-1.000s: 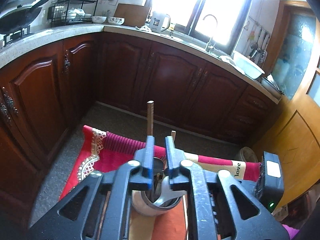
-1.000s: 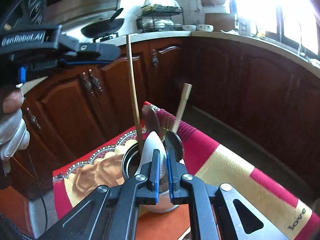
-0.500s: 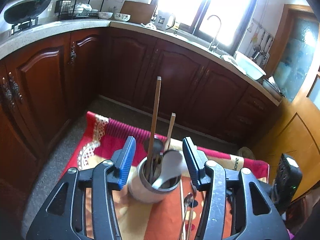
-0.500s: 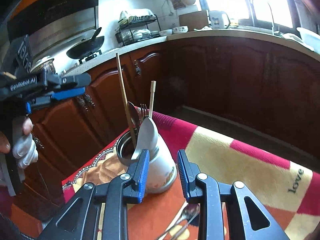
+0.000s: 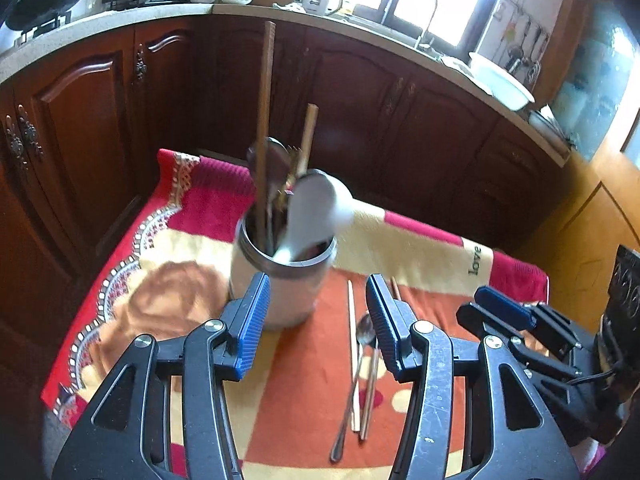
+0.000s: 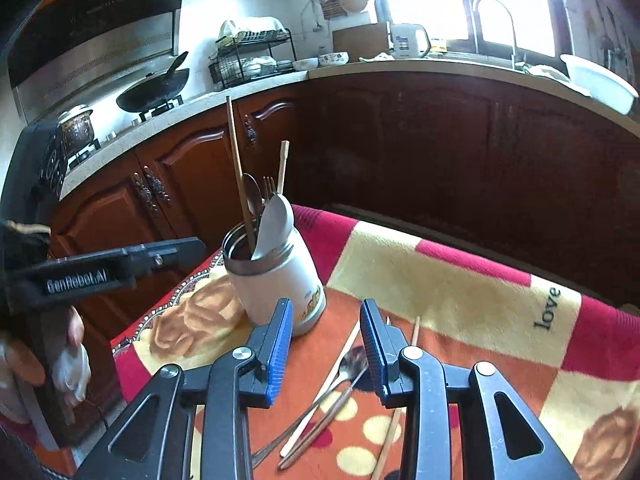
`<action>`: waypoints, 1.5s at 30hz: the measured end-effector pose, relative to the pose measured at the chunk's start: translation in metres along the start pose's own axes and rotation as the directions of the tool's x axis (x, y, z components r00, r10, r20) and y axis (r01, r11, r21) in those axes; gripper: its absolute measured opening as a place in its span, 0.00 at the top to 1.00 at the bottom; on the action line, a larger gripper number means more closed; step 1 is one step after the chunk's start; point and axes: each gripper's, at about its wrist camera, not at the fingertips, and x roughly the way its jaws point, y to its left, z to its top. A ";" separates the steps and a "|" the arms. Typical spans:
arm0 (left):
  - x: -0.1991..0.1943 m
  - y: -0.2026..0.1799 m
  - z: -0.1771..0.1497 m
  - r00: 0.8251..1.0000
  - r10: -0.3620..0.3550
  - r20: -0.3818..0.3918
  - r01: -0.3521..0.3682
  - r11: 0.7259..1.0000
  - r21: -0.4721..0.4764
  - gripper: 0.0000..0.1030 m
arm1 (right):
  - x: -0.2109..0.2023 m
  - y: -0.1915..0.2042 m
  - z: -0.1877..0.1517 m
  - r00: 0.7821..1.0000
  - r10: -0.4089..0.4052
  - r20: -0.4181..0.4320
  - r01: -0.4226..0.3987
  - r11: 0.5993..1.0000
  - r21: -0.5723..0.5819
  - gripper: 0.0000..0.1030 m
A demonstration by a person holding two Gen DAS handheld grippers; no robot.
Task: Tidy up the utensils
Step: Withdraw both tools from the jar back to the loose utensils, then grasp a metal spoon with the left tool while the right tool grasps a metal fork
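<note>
A red, cream and orange patterned blanket (image 6: 460,288) covers the desk in a kitchen lined with dark wooden cabinets (image 6: 440,152), and on it the sorting of utensils is partly done. A cylindrical white canister with a steel rim (image 6: 276,280) stands upright near the blanket's far left corner, already holding a long wooden stick, a shorter one, a dark spoon, a fork and a pale spoon (image 5: 312,212) that leans over its rim.

The left tool (image 5: 316,316) hangs just in front of the canister, its blue-padded jaws spread wide and pinching nothing. The right tool (image 6: 326,344) sits lower and to the right, its jaws opening, with nothing between them.

Loose pieces still lie flat on the orange patch: a slim steel spoon (image 6: 348,364) and several thin wooden chopsticks (image 6: 320,392). Seen from the right wrist, they lie directly under and just ahead of the right tool, their long axes running diagonally from near left to far right, bowl end away. The right hand appears nearer, and the next pick likely needs its jaws turned across that diagonal.
</note>
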 end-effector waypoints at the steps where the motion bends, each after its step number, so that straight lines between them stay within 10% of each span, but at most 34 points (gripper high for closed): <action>1: 0.000 -0.005 -0.004 1.000 0.003 -0.002 -0.003 1.000 0.009 0.52 | -0.001 -0.001 -0.001 1.000 -0.003 -0.001 0.003 1.000 0.003 0.67; 16: 0.030 -0.019 -0.041 0.990 -0.083 -0.111 0.083 0.997 -0.005 0.44 | -0.005 -0.049 -0.050 0.996 -0.018 -0.084 0.026 0.996 0.089 0.62; 32: 0.079 -0.011 -0.069 0.974 -0.040 -0.223 0.040 0.999 -0.007 0.44 | 0.129 -0.074 -0.026 0.965 0.100 -0.244 -0.043 0.973 0.228 0.72; 39: 0.095 -0.015 -0.066 0.971 -0.045 -0.236 0.049 0.999 0.014 0.44 | 0.153 -0.096 -0.037 0.956 0.097 -0.278 -0.020 0.963 0.267 0.97; 45: 0.115 -0.032 -0.060 0.969 -0.070 -0.237 0.085 0.995 0.054 0.44 | 0.126 -0.120 -0.062 0.948 0.179 -0.262 -0.091 0.945 0.315 0.97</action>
